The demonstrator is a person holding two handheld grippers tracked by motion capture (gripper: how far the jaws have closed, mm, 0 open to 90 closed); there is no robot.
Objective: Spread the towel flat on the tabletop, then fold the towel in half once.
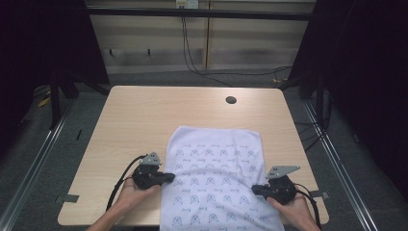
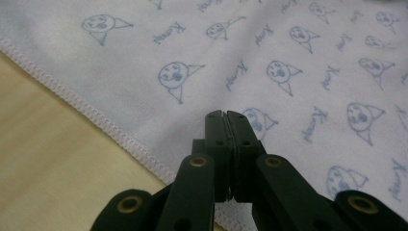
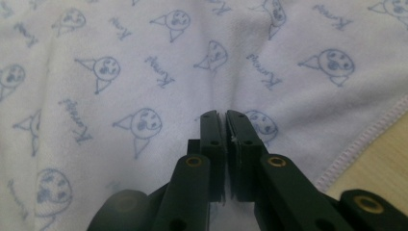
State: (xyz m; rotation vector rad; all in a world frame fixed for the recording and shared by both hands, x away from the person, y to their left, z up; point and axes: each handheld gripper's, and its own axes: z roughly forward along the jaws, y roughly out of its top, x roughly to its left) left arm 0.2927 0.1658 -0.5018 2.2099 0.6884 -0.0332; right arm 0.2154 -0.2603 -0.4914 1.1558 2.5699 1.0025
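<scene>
Your left gripper (image 2: pixel 225 114) has its jaws pressed together with nothing between them, tips hanging over the towel (image 1: pixel 214 178) just inside its stitched left hem (image 2: pixel 91 113). The right gripper (image 3: pixel 221 115) is nearly the same: jaws almost touching with a hairline gap, no cloth pinched, tips over the towel near its right hem (image 3: pixel 365 144).

In the high view the left gripper (image 1: pixel 166 178) sits at the towel's left edge and the right gripper (image 1: pixel 256 188) at its right edge, both toward the near edge of the table (image 1: pixel 139 110). The towel lies flat, its far edge about mid-table and its near end hanging over the table's near edge.

Risks as I read them:
- With closed jaws you can't take the cloth. Push down like this and you'll just shove the fabric and bunch it.
- There's a soft ridge in the cloth ahead of your right tips. Grab there and you may catch a double layer or a skewed fold.
- The overhang at the near edge could drag the towel off if you lift one side only.
- Your two hands sit at uneven depths along the hems, so any pull goes crooked.
</scene>
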